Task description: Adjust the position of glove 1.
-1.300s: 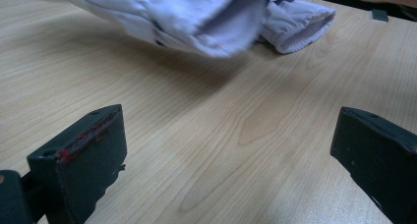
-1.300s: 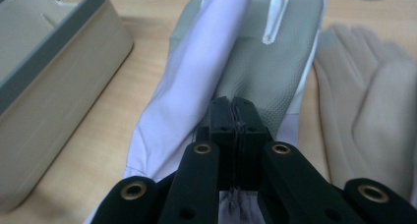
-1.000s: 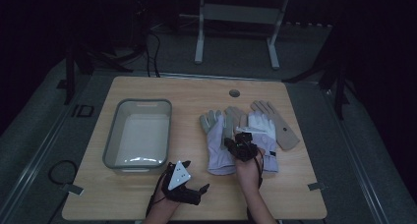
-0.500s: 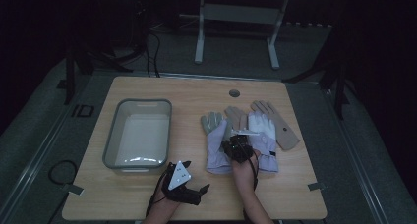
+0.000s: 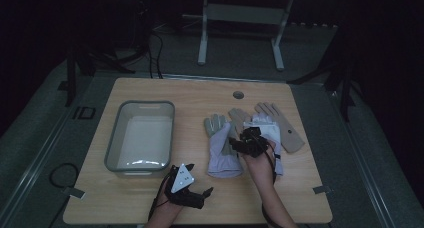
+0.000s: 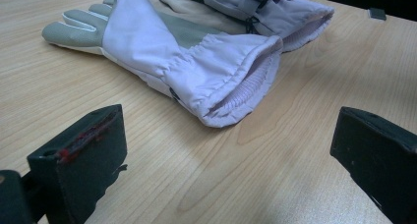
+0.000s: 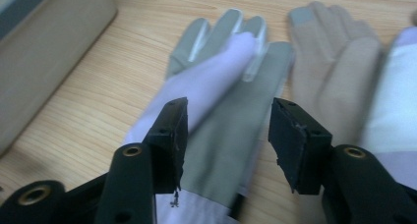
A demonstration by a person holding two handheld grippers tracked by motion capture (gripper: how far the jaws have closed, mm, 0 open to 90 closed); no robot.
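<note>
Lavender glove under the right gripper, fingers spread, just opened.

On the bench, the tub lies left of the gloves; my right hand-held gripper hangs over them, my left hand-held gripper before the tub.

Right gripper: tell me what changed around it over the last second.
The right gripper has just been opening its jaws and has shifted slightly left over the lavender glove; its pads now stand apart above the glove without pressing it. The left gripper, the grey tub and the other gloves stayed put.
</note>
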